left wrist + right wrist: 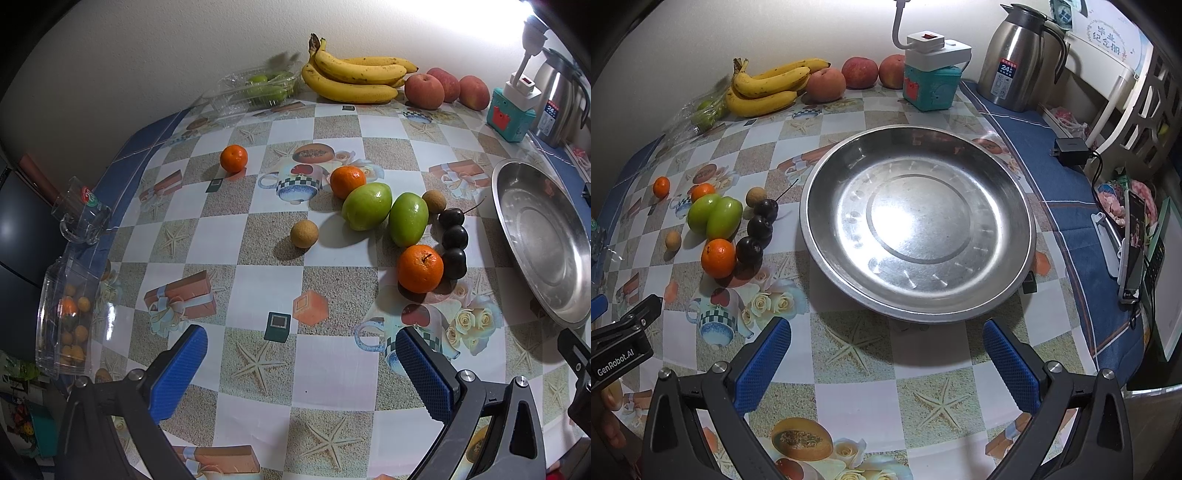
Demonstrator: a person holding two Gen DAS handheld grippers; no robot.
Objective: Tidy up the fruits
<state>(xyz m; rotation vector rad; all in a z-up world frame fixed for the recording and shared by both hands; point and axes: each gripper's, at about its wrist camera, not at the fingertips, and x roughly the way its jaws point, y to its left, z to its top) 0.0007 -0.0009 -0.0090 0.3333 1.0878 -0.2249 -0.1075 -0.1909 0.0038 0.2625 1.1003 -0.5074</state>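
Loose fruit lies mid-table: three tangerines, the nearest (420,268) beside three dark plums (454,236), two green fruits (408,219), and two small brown longans (304,233). A far tangerine (233,158) sits alone. An empty steel plate (849,177) stands to the right of the fruit. My left gripper (301,373) is open above the tablecloth, short of the fruit. In front of the plate my right gripper (886,363) is open with nothing between its fingers.
Bananas (354,79), three apples (424,91) and a clear box of green fruit (258,88) line the back wall. A teal box with a power strip (932,79) and a steel thermos (1015,55) stand back right. Clear containers (66,314) sit at the left edge.
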